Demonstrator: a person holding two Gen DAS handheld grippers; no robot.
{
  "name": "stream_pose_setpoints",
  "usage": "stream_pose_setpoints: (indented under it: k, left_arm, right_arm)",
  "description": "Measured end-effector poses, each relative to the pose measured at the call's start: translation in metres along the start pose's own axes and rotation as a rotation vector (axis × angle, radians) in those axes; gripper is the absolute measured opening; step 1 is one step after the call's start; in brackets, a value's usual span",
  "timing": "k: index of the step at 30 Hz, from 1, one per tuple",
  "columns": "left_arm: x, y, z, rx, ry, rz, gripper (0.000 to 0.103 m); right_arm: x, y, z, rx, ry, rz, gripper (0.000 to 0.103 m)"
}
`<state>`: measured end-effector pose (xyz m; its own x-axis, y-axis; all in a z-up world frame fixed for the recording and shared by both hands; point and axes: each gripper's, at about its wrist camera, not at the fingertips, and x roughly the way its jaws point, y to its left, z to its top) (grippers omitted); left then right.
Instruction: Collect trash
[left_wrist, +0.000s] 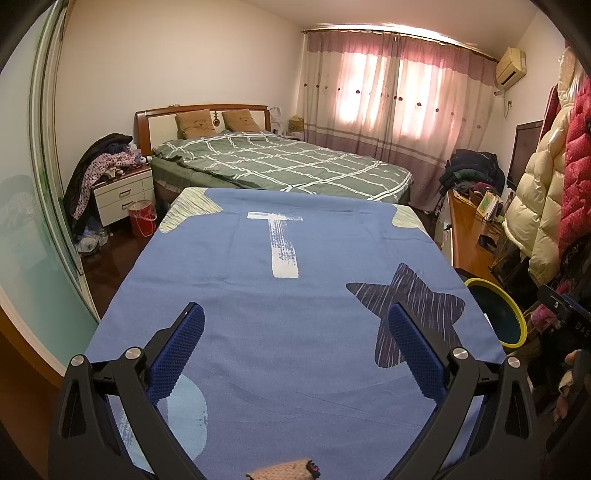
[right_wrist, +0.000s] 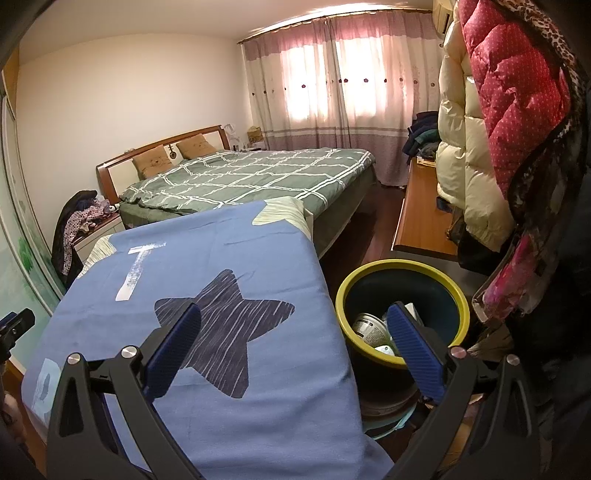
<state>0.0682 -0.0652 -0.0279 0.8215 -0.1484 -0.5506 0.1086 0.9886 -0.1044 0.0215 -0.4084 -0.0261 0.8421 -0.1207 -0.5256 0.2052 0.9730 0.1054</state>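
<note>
1. Both grippers have their jaws spread wide and hold nothing.
2. The left gripper (left_wrist: 295, 314) hangs over a table covered by a blue cloth (left_wrist: 317, 258) printed with a dark star (left_wrist: 410, 306) and a white T shape (left_wrist: 282, 247).
3. The right gripper (right_wrist: 293, 314) sits above the table's right edge, its right finger in front of the bin (right_wrist: 399, 269).
4. The bin, dark with a yellow rim, stands on the floor just beside the table.
5. Trash (right_wrist: 369, 326) lies inside the bin: crumpled printed packaging and pale scraps.
6. A green checked bed (left_wrist: 280, 162) stands beyond the table.
</note>
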Motion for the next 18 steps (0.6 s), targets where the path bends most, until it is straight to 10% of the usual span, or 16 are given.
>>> stream_pose_setpoints:
  k: [18]
  left_arm:
    - [0.0004,0.0006,-0.0007,0.000,-0.001,0.003,0.098]
  right_arm:
    - [0.0042,0.0014,-0.0023,-0.001,0.013,0.002,0.096]
